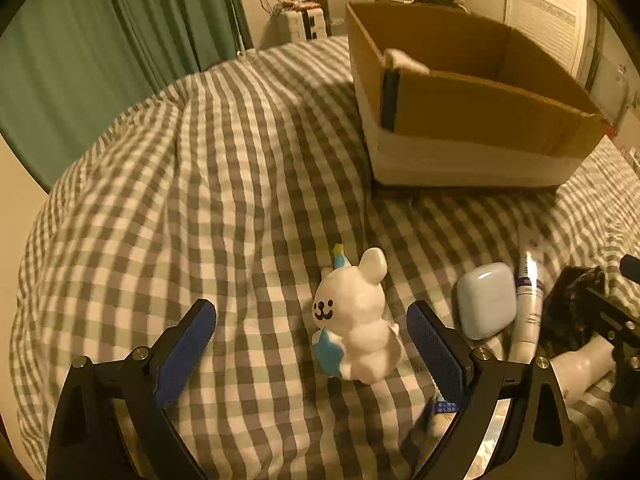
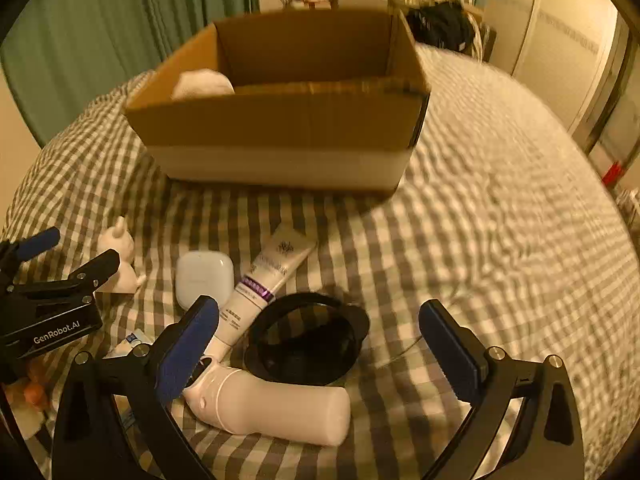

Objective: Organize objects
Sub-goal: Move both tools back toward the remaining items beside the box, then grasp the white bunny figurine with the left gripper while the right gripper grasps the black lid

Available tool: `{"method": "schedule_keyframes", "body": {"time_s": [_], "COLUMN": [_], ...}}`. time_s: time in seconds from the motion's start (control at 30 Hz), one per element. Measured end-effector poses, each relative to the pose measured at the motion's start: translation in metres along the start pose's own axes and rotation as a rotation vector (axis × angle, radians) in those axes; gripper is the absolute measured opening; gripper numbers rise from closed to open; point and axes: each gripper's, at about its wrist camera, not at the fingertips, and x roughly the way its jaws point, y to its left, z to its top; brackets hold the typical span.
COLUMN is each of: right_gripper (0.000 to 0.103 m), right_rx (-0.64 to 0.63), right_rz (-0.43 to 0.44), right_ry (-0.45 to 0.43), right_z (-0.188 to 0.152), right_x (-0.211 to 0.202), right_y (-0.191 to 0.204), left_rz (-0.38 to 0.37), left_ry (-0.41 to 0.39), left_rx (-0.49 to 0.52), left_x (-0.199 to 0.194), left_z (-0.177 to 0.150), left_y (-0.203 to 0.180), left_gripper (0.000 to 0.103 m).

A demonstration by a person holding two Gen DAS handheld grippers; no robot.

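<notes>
A white bear figurine [image 1: 358,320] with a blue star lies on the checked bed cover between the open jaws of my left gripper [image 1: 312,332]; it also shows in the right wrist view [image 2: 120,258]. My right gripper [image 2: 320,336] is open above a black round case [image 2: 308,340] and a white spray bottle [image 2: 272,404] lying on its side. A white earbud case [image 2: 204,278] and a white tube with a purple band [image 2: 264,280] lie beside them. An open cardboard box [image 2: 280,128] stands behind, with a white soft item [image 2: 202,84] inside.
The box also shows in the left wrist view [image 1: 460,120] at the upper right. Green curtains [image 1: 100,60] hang at the left behind the bed. A suitcase [image 1: 300,26] and cluttered furniture stand beyond the bed. Small packets [image 2: 132,340] lie near my left gripper.
</notes>
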Motion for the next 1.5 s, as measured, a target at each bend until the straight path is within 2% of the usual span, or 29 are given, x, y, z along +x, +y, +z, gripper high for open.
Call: {"method": "schedule_keyframes", "body": {"time_s": [0.2,0.3,0.37,0.47,0.57,0.73,0.83,1.17,1.3,1.5], "right_gripper": [0.098,0.089,0.073,0.066,0.066,0.066,0.066,0.066,0.066,0.066], "right_rx": [0.008,0.011,0.023,0.043,0.037,0.027,0.034,0.052,0.04,0.003], "right_rz": [0.021,0.032,0.048,0.078,0.075,0.062,0.062,0.057,0.044,0.045], "right_ry": [0.064,0.095,0.113,0.135,0.132,0.111,0.096,0.046,0.004,-0.051], "right_z": [0.0,0.0,-0.001,-0.003,-0.004,-0.008,-0.01,-0.019,-0.021,-0.016], "right_x": [0.02,0.028,0.032,0.037,0.036,0.029,0.025,0.007,-0.009,-0.028], "right_y": [-0.003,-0.004,-0.007,-0.011,-0.01,-0.01,-0.012,-0.022,-0.026,-0.016], "left_rz": [-0.019,-0.016,-0.041,-0.058,-0.074,-0.097,-0.112,-0.101,-0.163,-0.149], "left_ry": [0.021,0.036,0.052,0.07,0.076,0.058,0.048,-0.017,0.018,0.01], "left_rx": [-0.001,-0.018,-0.029,-0.021,-0.016,-0.028,-0.039,-0.039,-0.086,-0.092], "left_x": [0.022,0.03,0.034,0.038,0.041,0.036,0.027,-0.014,-0.023,-0.05], "left_z": [0.002,0.0,0.0,-0.001,-0.001,-0.003,-0.007,-0.005,-0.013,-0.028], "left_y": [-0.002,0.001,0.003,0.001,0.0,0.002,0.005,0.014,0.023,0.027], "left_gripper": [0.099,0.098,0.094,0.083,0.073,0.048,0.041,0.039,0.038,0.038]}}
